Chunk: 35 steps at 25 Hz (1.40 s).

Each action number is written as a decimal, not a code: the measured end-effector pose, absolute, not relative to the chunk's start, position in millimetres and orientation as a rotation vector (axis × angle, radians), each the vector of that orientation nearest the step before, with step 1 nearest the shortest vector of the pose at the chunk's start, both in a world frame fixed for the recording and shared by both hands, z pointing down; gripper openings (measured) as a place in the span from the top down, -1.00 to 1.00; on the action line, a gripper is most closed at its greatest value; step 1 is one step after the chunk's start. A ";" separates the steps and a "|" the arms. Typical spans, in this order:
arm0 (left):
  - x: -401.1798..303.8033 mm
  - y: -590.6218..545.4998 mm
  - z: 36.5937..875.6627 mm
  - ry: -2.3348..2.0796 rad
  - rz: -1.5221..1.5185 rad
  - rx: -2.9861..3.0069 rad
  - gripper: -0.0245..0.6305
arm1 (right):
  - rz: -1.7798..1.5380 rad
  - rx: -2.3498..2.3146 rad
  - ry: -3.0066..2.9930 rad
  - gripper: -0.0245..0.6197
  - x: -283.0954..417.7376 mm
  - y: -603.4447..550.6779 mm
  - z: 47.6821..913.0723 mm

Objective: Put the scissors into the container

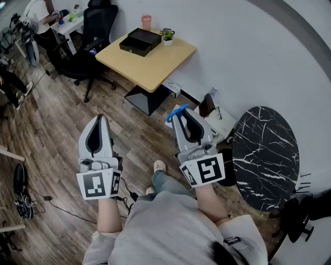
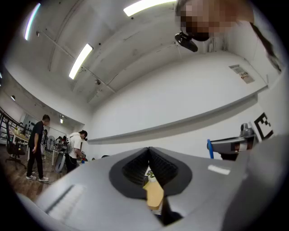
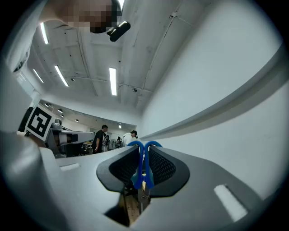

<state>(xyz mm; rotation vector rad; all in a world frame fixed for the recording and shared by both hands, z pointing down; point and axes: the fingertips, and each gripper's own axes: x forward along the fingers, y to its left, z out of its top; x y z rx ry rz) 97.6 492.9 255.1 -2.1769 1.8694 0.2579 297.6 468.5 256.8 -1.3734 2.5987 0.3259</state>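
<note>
Right gripper view: right gripper jaws pinch the blue-handled scissors, with the handle loops protruding past the jaw tips. Left gripper jaws are pressed together with nothing between them. Head view: black container sits on the wooden table, well apart from both grippers.

Scissors blades hidden between the shut jaws of right gripper, only blue loops showing, container on table too dark inside to read, plant beside it too small for detail, person left of table cut by frame edge.
</note>
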 end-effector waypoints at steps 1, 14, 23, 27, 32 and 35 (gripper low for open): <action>98.0 494.6 254.5 1.869 0.258 -2.176 0.75 | 0.326 -1.373 2.597 0.69 298.1 470.3 256.2; 96.2 489.3 255.5 1.879 0.254 -2.169 0.75 | 0.339 -1.361 2.607 0.69 294.4 463.9 255.6; 82.4 439.1 255.4 1.895 0.260 -2.156 0.75 | 0.308 -1.362 2.597 0.70 284.8 407.9 255.4; 78.0 403.9 249.2 1.891 0.271 -2.145 0.75 | 0.312 -1.351 2.596 0.69 279.5 370.7 251.0; 75.4 360.9 240.6 1.891 0.295 -2.129 0.75 | 0.321 -1.324 2.595 0.70 275.4 325.0 242.9; 76.3 338.3 234.4 1.897 0.310 -2.113 0.75 | 0.327 -1.304 2.598 0.69 274.7 300.8 238.2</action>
